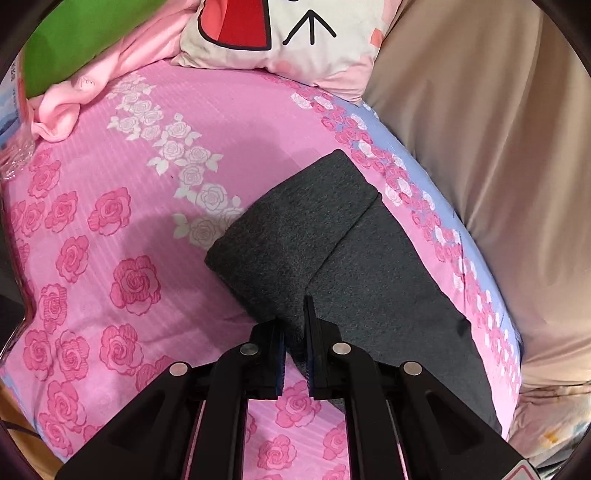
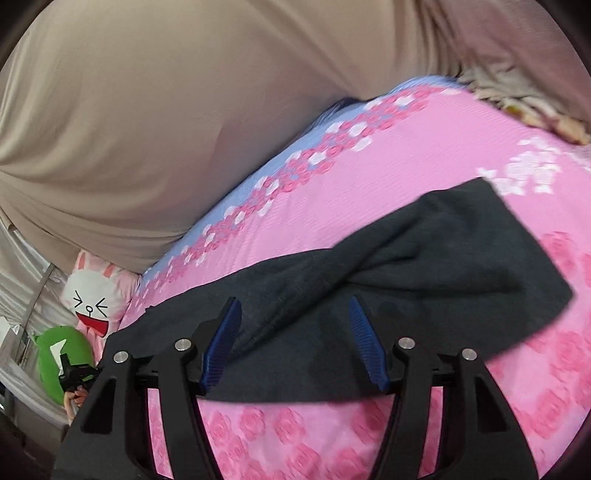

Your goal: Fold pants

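Observation:
Dark grey pants (image 1: 314, 236) lie partly folded on a pink rose-print bedsheet (image 1: 110, 229). In the left wrist view a folded-over flap sits on top of the longer part that runs toward the lower right. My left gripper (image 1: 294, 317) is shut on the near edge of the pants, with cloth pinched between its narrow jaws. In the right wrist view the pants (image 2: 424, 258) stretch across the sheet (image 2: 295, 435). My right gripper (image 2: 293, 306) is open, its blue pads (image 2: 365, 339) spread just above the near edge of the cloth. The left gripper (image 2: 74, 373) shows small at far left.
A beige curtain (image 1: 480, 147) hangs along the bed's far side. A cartoon pillow (image 1: 280, 33), a pink garment (image 1: 92, 85) and a green cushion (image 1: 74, 37) lie at the head. The rabbit pillow (image 2: 92, 295) also shows in the right wrist view.

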`<state>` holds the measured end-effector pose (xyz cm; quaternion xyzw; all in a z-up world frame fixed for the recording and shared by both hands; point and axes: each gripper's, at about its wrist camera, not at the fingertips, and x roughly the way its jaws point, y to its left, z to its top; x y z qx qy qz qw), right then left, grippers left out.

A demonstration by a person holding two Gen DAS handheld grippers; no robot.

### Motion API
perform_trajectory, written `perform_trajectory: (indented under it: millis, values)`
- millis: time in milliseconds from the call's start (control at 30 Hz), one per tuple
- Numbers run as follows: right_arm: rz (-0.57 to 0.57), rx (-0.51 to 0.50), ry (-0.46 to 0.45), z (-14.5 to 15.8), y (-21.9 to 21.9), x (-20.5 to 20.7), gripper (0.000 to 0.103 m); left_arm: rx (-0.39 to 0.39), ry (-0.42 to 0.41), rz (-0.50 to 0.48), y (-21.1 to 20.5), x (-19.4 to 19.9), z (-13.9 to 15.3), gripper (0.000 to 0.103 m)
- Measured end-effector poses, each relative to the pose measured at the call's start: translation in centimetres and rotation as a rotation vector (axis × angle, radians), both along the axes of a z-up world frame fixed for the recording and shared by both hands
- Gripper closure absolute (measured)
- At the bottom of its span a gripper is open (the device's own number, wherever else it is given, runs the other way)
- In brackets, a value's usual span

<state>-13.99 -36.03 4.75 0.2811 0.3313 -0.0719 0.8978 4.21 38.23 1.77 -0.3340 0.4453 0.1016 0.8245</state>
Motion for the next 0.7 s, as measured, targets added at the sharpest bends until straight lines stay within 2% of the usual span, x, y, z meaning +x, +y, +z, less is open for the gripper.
perform_trajectory:
  millis: [33, 133, 167, 200, 233, 267, 300, 367, 400, 467, 500, 533, 567, 600, 667, 700]
  values:
    - [-0.015, -0.016, 0.028, -0.4, 0.0, 1.0, 0.044, 0.015, 0.000, -0.003, -0.1, 0.1, 0.1, 0.096]
    - [-0.058, 0.037, 0.109, -2.4, -1.1, 4.1, 0.046, 0.039, 0.006, -0.009, -0.2, 0.4, 0.6, 0.096]
    - [-0.070, 0.028, 0.125, -2.7, -1.4, 4.6, 0.067, 0.039, 0.009, -0.010, -0.1, 0.5, 0.6, 0.096]
    - [-0.106, -0.018, 0.144, -2.6, -1.7, 5.2, 0.080, 0.041, 0.013, -0.013, -0.1, 0.6, 0.7, 0.096]
    - [-0.102, -0.017, 0.120, -2.0, -1.8, 5.3, 0.096, 0.046, 0.015, -0.015, 0.0, 0.7, 0.7, 0.096]
    - [-0.098, 0.003, 0.061, -1.0, -1.9, 4.6, 0.096, 0.051, 0.019, -0.018, 0.0, 0.8, 0.8, 0.096]
    - [-0.085, -0.006, -0.010, 1.0, -1.5, 3.3, 0.096, 0.053, 0.022, -0.020, 0.0, 0.8, 0.9, 0.096]
    - [-0.049, -0.051, -0.082, 3.4, -0.3, 0.9, 0.096, 0.067, 0.024, -0.037, -0.1, 0.6, 1.2, 0.095]
    - [-0.018, -0.092, -0.081, 4.0, 0.6, -0.9, 0.096, 0.087, 0.031, -0.046, -0.2, 0.5, 1.3, 0.094]
    - [0.008, -0.141, 0.020, 2.4, 1.1, -1.7, 0.092, 0.117, 0.056, -0.061, -0.3, 0.4, 0.9, 0.093]
    - [0.016, -0.142, 0.118, 0.1, 0.8, -2.0, 0.090, 0.125, 0.075, -0.062, -0.3, 0.5, 0.4, 0.093]
    - [0.004, -0.126, 0.168, -1.4, 0.2, -2.5, 0.089, 0.126, 0.086, -0.061, -0.3, 0.6, 0.0, 0.093]
    - [-0.008, -0.096, 0.193, -2.6, -0.4, -3.1, 0.089, 0.124, 0.099, -0.058, -0.2, 0.7, -0.3, 0.092]
    - [-0.013, -0.042, 0.151, -3.1, -1.0, -4.2, 0.090, 0.121, 0.106, -0.053, -0.1, 0.7, -0.6, 0.092]
    - [-0.038, 0.012, 0.102, -2.6, -1.9, -5.2, 0.074, 0.124, 0.112, -0.042, 0.0, 0.7, -0.8, 0.089]
    - [-0.058, 0.022, 0.083, -2.1, -2.4, -5.5, 0.048, 0.126, 0.111, -0.040, 0.0, 0.6, -0.7, 0.089]
